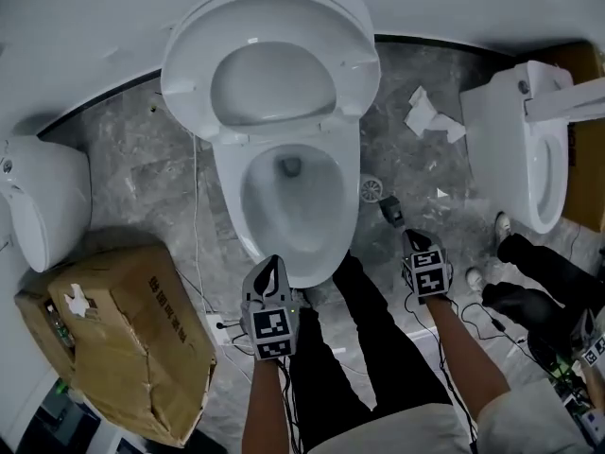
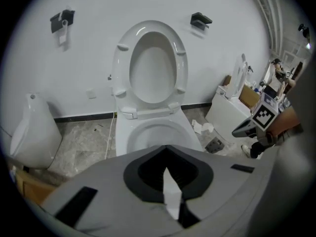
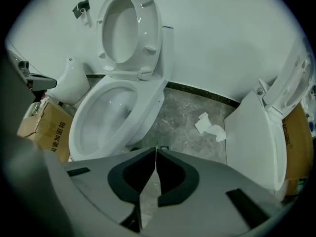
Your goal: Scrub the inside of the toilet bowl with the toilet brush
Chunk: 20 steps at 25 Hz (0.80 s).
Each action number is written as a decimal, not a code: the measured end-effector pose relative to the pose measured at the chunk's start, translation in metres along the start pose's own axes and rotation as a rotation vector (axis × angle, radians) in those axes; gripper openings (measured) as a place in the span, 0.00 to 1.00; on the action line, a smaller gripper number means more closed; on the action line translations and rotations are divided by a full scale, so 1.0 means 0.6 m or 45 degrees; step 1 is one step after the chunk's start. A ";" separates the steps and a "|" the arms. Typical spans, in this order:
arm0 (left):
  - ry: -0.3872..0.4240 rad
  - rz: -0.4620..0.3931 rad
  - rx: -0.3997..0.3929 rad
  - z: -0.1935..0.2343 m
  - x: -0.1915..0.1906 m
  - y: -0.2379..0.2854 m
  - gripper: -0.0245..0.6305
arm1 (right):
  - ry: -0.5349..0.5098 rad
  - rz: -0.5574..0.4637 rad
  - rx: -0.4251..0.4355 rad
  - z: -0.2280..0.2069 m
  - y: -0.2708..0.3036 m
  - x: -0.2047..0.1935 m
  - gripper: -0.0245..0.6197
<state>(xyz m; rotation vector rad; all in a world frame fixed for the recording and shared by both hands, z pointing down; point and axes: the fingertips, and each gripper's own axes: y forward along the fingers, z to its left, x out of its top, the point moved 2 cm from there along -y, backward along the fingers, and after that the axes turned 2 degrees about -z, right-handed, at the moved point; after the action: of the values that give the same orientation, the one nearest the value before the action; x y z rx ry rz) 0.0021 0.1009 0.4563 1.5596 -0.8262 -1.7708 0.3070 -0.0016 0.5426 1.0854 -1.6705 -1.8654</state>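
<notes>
- The toilet (image 1: 232, 173) stood at your 12 o'clock on the grey marbled floor (image 1: 123, 149). Its seat (image 1: 274, 41) was tipped up against the white wall.
- The toilet bowl (image 1: 269, 220) lay uncovered just below the seat, with its dark outlet at the bowl's 12 o'clock.
- A second toilet (image 1: 510, 149) sat at your 2 o'clock, well apart from the first.
- A cardboard box (image 1: 123, 339) lay at your 8 o'clock, its top flaps crumpled.
- A white wall fixture (image 1: 47, 206) hung at your 10 o'clock, just above the box.
- Your left gripper (image 2: 166, 148) hovered at the bowl rim's 6 o'clock. Its tongs were clenched tip to tip, with nothing between them.
- Your right gripper (image 3: 156, 151) hung over the floor at the bowl's 4 o'clock. It was likewise clenched and empty, pointing steeply down.
- Crumpled white paper (image 1: 430, 116) lay on the floor at your 1 o'clock, between the two toilets.
- A small dark item (image 1: 391, 210) lay just beyond your right gripper, and you could not tell what it was.
- No view let you pick out the brush with certainty.
</notes>
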 end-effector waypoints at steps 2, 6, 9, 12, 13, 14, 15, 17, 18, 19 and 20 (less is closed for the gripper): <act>-0.020 0.000 -0.024 -0.008 -0.006 0.022 0.07 | 0.012 0.018 -0.008 -0.009 0.021 -0.015 0.09; -0.046 0.006 -0.049 -0.023 -0.017 0.061 0.07 | 0.035 0.037 -0.010 -0.020 0.064 -0.024 0.09; -0.045 0.010 -0.078 -0.038 -0.024 0.085 0.07 | 0.027 0.038 -0.028 -0.029 0.086 -0.021 0.09; 0.035 0.017 -0.109 -0.053 -0.036 0.100 0.07 | 0.032 0.042 -0.057 -0.038 0.103 -0.023 0.09; 0.059 0.016 -0.119 -0.057 -0.040 0.103 0.07 | 0.032 0.044 -0.062 -0.040 0.106 -0.025 0.09; 0.074 0.014 -0.130 -0.059 -0.043 0.107 0.07 | 0.032 0.045 -0.064 -0.042 0.109 -0.026 0.10; 0.084 0.013 -0.140 -0.059 -0.045 0.111 0.07 | 0.033 0.047 -0.064 -0.043 0.111 -0.027 0.11; 0.103 0.021 -0.150 -0.056 -0.047 0.123 0.07 | 0.038 0.054 -0.060 -0.045 0.119 -0.026 0.13; 0.109 0.030 -0.153 -0.053 -0.047 0.127 0.07 | 0.039 0.061 -0.057 -0.045 0.124 -0.027 0.14; 0.110 0.042 -0.154 -0.050 -0.047 0.128 0.07 | 0.039 0.070 -0.055 -0.044 0.127 -0.028 0.15; 0.109 0.047 -0.153 -0.047 -0.045 0.129 0.07 | 0.036 0.079 -0.056 -0.043 0.129 -0.030 0.17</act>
<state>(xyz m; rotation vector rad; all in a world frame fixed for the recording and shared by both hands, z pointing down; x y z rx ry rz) 0.0366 0.0743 0.5310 1.5205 -0.6905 -1.6833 0.3231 -0.0203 0.6228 1.0264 -1.6213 -1.8308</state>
